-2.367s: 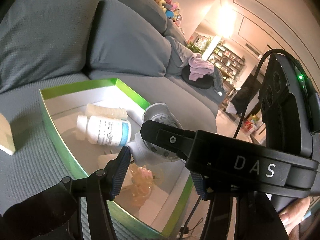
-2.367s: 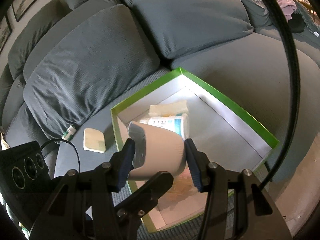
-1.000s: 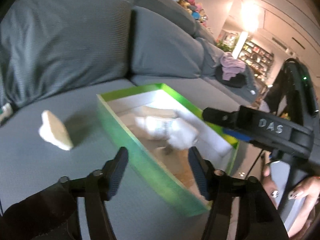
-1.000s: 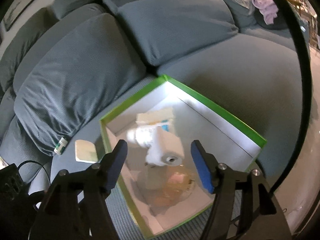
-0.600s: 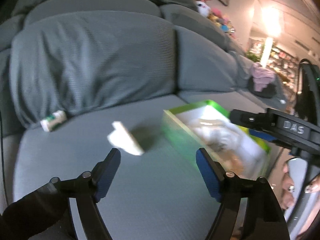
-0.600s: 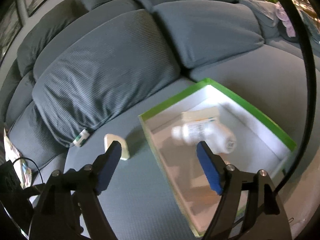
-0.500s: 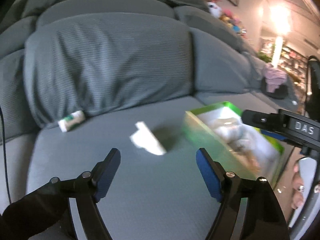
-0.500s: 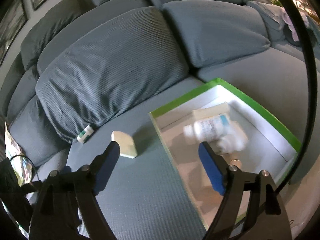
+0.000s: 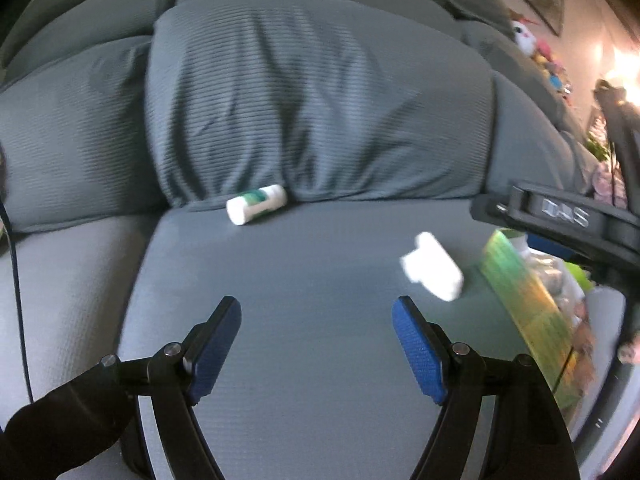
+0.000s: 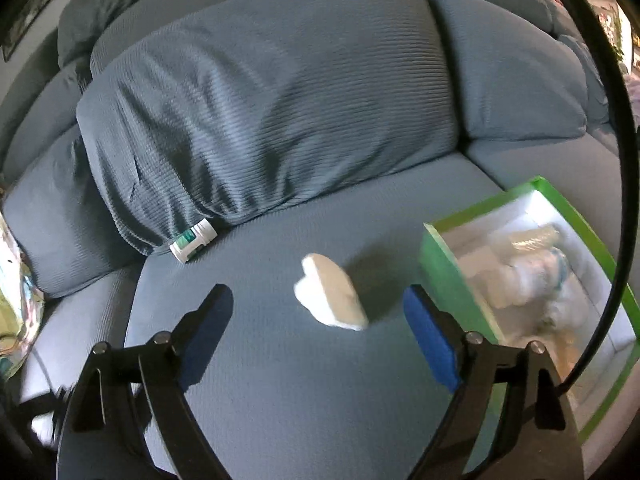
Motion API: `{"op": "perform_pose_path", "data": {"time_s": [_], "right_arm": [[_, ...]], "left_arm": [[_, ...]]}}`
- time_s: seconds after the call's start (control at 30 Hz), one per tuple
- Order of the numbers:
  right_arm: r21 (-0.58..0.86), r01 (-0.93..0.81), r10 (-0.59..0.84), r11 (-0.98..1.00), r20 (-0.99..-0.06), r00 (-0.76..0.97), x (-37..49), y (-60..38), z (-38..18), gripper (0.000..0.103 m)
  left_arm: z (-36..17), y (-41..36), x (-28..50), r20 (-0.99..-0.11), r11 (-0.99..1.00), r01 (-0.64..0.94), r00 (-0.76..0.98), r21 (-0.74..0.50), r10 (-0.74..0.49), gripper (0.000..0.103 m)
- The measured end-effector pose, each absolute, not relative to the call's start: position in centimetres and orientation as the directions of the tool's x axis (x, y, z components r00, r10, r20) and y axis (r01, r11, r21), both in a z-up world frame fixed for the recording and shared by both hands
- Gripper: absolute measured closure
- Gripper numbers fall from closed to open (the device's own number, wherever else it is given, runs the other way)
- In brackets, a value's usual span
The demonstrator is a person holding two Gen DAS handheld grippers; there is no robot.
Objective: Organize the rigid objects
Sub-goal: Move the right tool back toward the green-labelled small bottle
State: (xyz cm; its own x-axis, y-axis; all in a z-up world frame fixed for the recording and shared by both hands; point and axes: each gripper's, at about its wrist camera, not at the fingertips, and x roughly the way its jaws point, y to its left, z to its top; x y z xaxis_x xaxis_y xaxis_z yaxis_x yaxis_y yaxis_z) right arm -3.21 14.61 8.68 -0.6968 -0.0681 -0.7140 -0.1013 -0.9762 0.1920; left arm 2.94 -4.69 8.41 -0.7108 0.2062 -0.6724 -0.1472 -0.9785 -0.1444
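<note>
A white flat block [image 10: 330,298] lies on the grey sofa seat, just left of the green-rimmed box [image 10: 444,264]; in the left wrist view the block [image 9: 432,266] sits beside the box [image 9: 520,304]. Blurred white items lie inside the box, among them a bottle with a blue label [image 10: 532,256]. A small white bottle with a green label [image 9: 256,204] [image 10: 193,240] lies at the foot of the back cushion. My left gripper [image 9: 316,312] is open and empty over the seat. My right gripper [image 10: 320,300] has its jaws opening; the block lies beyond them, untouched.
Large grey back cushions [image 10: 260,92] rise behind the seat. The other gripper's black body [image 9: 560,216] reaches in at the right of the left wrist view. A black cable [image 10: 616,160] arcs over the box. Bare seat fabric [image 9: 300,272] spreads in front of both grippers.
Both views have swung left, away from the box toward the seat and the small green-label bottle. The right jaws let go of the white cylinder into the box and have spread wider since.
</note>
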Motion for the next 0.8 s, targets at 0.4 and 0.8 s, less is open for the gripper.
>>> {"op": "perform_pose_path", "data": {"time_s": [0.4,0.8], "right_arm": [[0.253,-0.051,-0.166,-0.966,-0.760,-0.628,-12.6,5.0,5.7,0.016],[0.363,-0.200,-0.189,-0.910,-0.792,-0.580,-19.0,0.5,0.6,0.018]], "left_arm": [[7.2,-11.2,1.0,-0.705,-0.984,-0.013,-0.696,-0.178,0.136,0.024],[6.9,-15.0,0.2,-0.720,-0.981,0.066,-0.689,-0.182,0.087,0.024]]}}
